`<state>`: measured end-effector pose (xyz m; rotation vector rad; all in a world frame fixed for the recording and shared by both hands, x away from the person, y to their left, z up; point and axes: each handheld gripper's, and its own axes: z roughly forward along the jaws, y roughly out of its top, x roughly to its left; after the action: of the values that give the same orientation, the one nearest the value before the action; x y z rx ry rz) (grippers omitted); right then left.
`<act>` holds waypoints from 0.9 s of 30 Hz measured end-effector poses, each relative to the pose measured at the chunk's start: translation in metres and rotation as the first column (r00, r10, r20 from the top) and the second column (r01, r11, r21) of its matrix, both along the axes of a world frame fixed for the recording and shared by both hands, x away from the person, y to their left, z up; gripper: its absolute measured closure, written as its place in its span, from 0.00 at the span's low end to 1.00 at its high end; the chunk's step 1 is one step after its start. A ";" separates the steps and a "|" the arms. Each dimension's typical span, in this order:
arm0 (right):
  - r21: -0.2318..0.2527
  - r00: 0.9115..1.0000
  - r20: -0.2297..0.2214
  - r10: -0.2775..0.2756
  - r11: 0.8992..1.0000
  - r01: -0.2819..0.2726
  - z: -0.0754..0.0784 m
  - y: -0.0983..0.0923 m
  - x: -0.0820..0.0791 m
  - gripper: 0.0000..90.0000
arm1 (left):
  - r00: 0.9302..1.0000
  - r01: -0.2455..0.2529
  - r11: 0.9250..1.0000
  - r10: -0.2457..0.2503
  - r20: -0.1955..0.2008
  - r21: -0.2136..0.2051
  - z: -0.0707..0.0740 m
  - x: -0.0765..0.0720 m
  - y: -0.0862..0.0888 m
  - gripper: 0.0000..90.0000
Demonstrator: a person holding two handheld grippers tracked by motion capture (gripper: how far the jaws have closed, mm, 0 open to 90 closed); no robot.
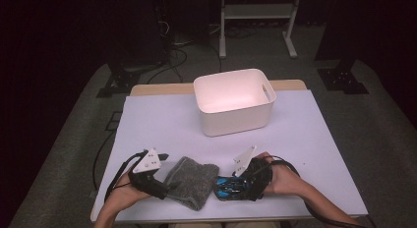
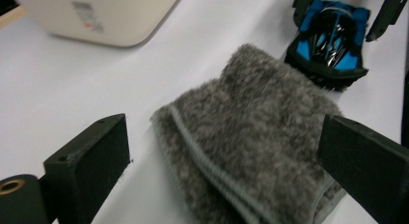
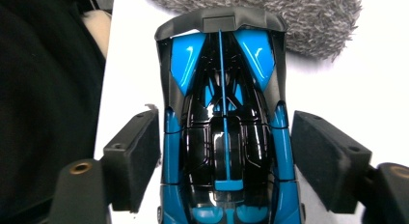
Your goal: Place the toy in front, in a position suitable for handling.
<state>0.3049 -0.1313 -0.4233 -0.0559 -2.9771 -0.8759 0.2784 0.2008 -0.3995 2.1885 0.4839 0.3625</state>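
On the near part of the white surface (image 1: 162, 115) a folded grey towel (image 1: 191, 181) lies just left of a blue and black toy car (image 1: 230, 187), the two nearly touching; a white bin (image 1: 235, 101) stands well beyond them toward the far edge, empty as far as its visible inside shows, and it looks like the likely place for both things. The right tool (image 3: 225, 151) straddles the car, its jaws open with a pad on each side of the body; the left pad sits close against the car's flank and the right pad stands clear of it, so nothing is gripped yet; the straddle suits a squeeze across the narrow width, where the sides give the flattest hold. The left tool (image 2: 226, 161) faces the towel with its jaws spread wide, one to each side of the folded edge, none pressing it; the wide spread probably allows for the towel's bulk. The car's near end is cut off at the bottom of the right gripper view; its wheels are hidden under the body; the bin's label is too blurred to read.
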 end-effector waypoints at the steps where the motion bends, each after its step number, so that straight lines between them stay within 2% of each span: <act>1: 0.003 1.000 0.002 -0.003 1.000 0.003 0.000 -0.001 0.000 0.25 | 1.000 0.010 1.000 -0.010 0.002 0.003 0.001 0.001 -0.003 0.06; 4: 0.039 1.000 -0.016 -0.012 0.999 0.012 0.003 -0.006 -0.001 0.22 | 0.999 0.047 0.999 -0.047 -0.009 0.018 0.001 0.006 -0.015 0.07; 8: 0.034 1.000 -0.005 -0.023 0.999 0.023 0.006 -0.010 -0.002 0.19 | 0.993 0.113 0.993 -0.112 -0.028 0.046 -0.001 0.010 -0.032 0.13; 11: 0.028 0.999 -0.008 -0.035 0.999 0.036 0.004 -0.016 -0.003 0.17 | 0.986 0.161 0.984 -0.158 -0.047 0.074 -0.005 0.013 -0.047 0.17; 13: 0.022 0.999 -0.009 -0.043 0.999 0.043 0.001 -0.019 -0.003 0.17 | 0.981 0.191 0.976 -0.187 -0.051 0.108 -0.009 0.016 -0.057 0.17; 14: 0.022 0.999 -0.009 -0.043 0.999 0.043 0.001 -0.019 -0.003 0.17 | 0.981 0.191 0.976 -0.187 -0.051 0.108 -0.009 0.016 -0.057 0.17; 15: 0.013 0.999 0.005 -0.047 0.999 0.047 -0.002 -0.022 -0.004 0.17 | 0.978 0.206 0.971 -0.201 -0.054 0.125 -0.011 0.017 -0.061 0.17; 17: 0.012 0.999 0.004 -0.053 0.999 0.053 -0.004 -0.025 -0.004 0.17 | 0.972 0.231 0.962 -0.222 -0.073 0.146 -0.015 0.020 -0.068 0.19; 18: 0.023 0.998 0.002 -0.058 0.998 0.058 -0.005 -0.028 -0.004 0.17 | 0.970 0.240 0.960 -0.231 -0.078 0.145 -0.016 0.020 -0.070 0.23; 20: 0.034 0.998 -0.003 -0.064 0.997 0.065 -0.006 -0.031 -0.004 0.17 | 0.968 0.247 0.957 -0.235 -0.091 0.152 -0.019 0.022 -0.073 0.26; 23: 0.033 0.997 -0.001 -0.074 0.997 0.074 -0.008 -0.035 -0.003 0.17 | 0.961 0.269 0.950 -0.253 -0.112 0.162 -0.024 0.023 -0.076 0.34; 24: 0.030 0.997 0.001 -0.081 0.996 0.080 -0.009 -0.036 -0.003 0.17 | 0.959 0.276 0.946 -0.257 -0.122 0.172 -0.026 0.023 -0.077 0.36; 27: 0.033 0.996 -0.007 -0.088 0.996 0.088 -0.014 -0.040 -0.003 0.17 | 0.958 0.277 0.937 -0.253 -0.136 0.211 -0.031 0.025 -0.080 0.45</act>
<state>0.3019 -0.1712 -0.4369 -0.1901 -2.9741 -0.9321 0.3029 0.1211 -0.4308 2.4689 0.2044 0.1596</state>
